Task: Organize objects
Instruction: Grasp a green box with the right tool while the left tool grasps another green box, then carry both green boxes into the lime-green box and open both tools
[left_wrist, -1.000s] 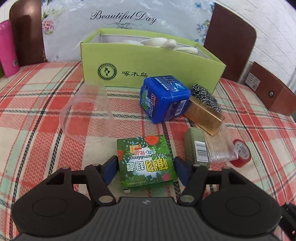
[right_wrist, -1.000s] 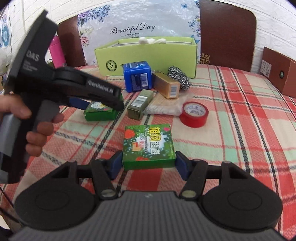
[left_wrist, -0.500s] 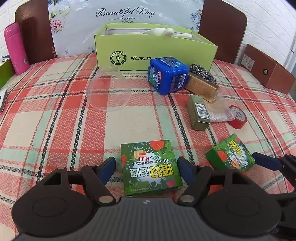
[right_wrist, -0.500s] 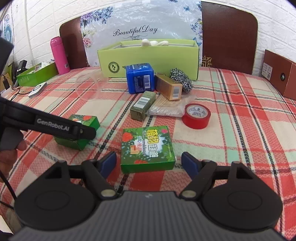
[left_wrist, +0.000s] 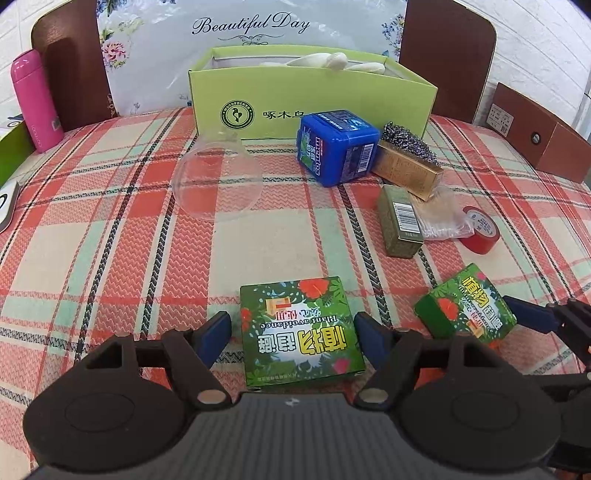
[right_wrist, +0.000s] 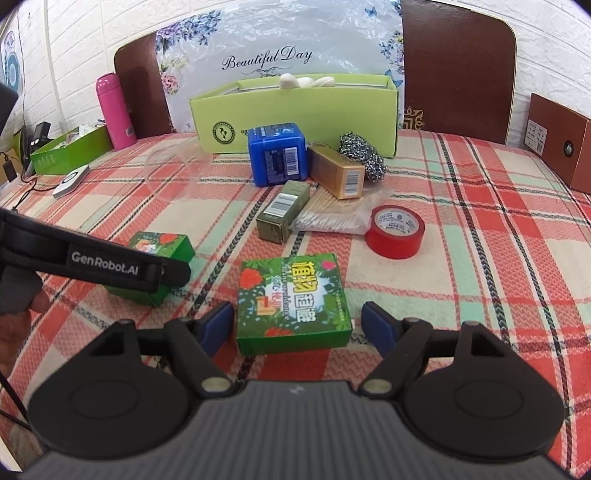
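Observation:
Two green printed boxes lie on the plaid tablecloth. One green box (left_wrist: 301, 332) sits between the fingers of my left gripper (left_wrist: 293, 330), which is open with a small gap on each side. The other green box (right_wrist: 291, 301) sits between the fingers of my right gripper (right_wrist: 297, 323), also open and not touching it. Each box shows in the other view: the right one in the left wrist view (left_wrist: 463, 304), the left one in the right wrist view (right_wrist: 162, 266), partly behind the left gripper's black body (right_wrist: 92, 258).
A light green open box (left_wrist: 314, 98) stands at the back. In front lie a blue Mentos tub (left_wrist: 338, 146), steel scourer (left_wrist: 406, 142), gold box (left_wrist: 406, 170), olive box (left_wrist: 400, 225), bagged sticks (left_wrist: 441, 221), red tape roll (left_wrist: 480, 229), clear cup (left_wrist: 218, 181). Pink bottle (left_wrist: 35, 99) far left.
Both grippers have opened and let go of their green boxes, which now rest on the cloth. The left gripper drew back toward the near edge of the table.

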